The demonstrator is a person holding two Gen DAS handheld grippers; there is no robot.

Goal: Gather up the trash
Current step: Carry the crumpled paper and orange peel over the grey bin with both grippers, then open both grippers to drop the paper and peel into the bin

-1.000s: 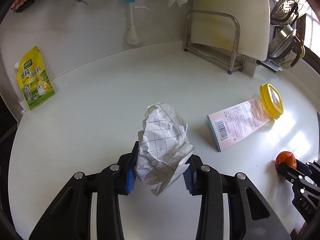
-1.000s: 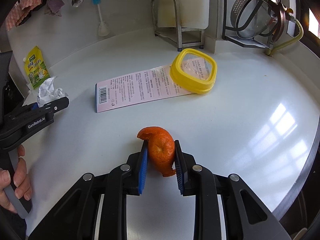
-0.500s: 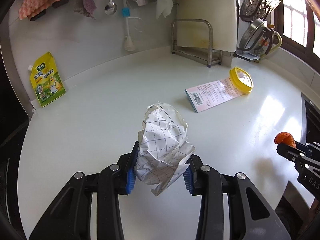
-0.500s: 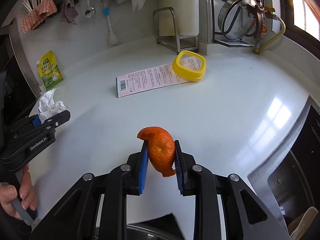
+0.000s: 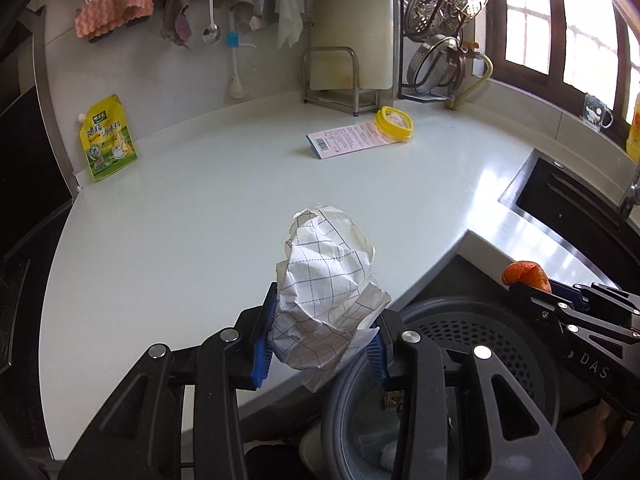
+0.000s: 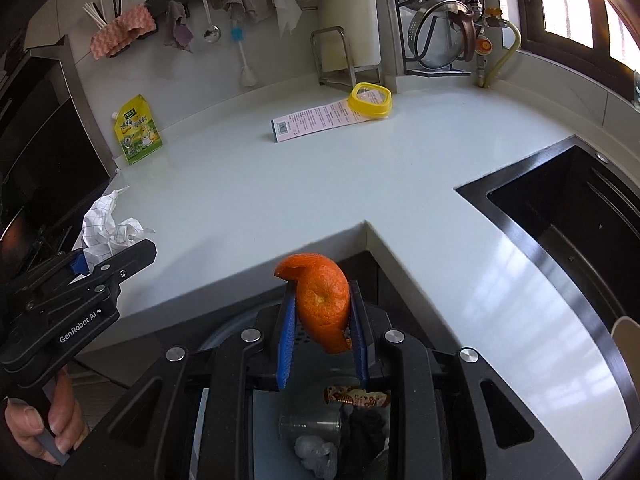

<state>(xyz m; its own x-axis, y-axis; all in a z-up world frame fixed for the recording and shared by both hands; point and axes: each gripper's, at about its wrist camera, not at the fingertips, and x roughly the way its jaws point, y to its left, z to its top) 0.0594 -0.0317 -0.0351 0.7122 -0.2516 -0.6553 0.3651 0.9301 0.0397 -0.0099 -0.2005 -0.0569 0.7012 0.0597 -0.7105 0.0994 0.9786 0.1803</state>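
Note:
My left gripper (image 5: 320, 348) is shut on a crumpled ball of checked paper (image 5: 326, 284), held over the counter's front edge, beside a grey trash bin (image 5: 472, 344). My right gripper (image 6: 322, 340) is shut on a piece of orange peel (image 6: 322, 300) and holds it above the bin (image 6: 320, 432), which has wrappers and other rubbish inside. The paper ball also shows at the left of the right wrist view (image 6: 106, 228); the peel shows at the right of the left wrist view (image 5: 524, 274).
On the white counter (image 5: 200, 220) lie a pink leaflet (image 5: 348, 140) and a yellow lid (image 5: 394, 122). A yellow pouch (image 5: 106, 138) leans on the back wall. A dark sink (image 6: 572, 216) is at the right. A dish rack (image 5: 340, 80) stands behind.
Both grippers have pulled back from the counter towards its front edge, each still holding its item. The trash bin has come into view below them.

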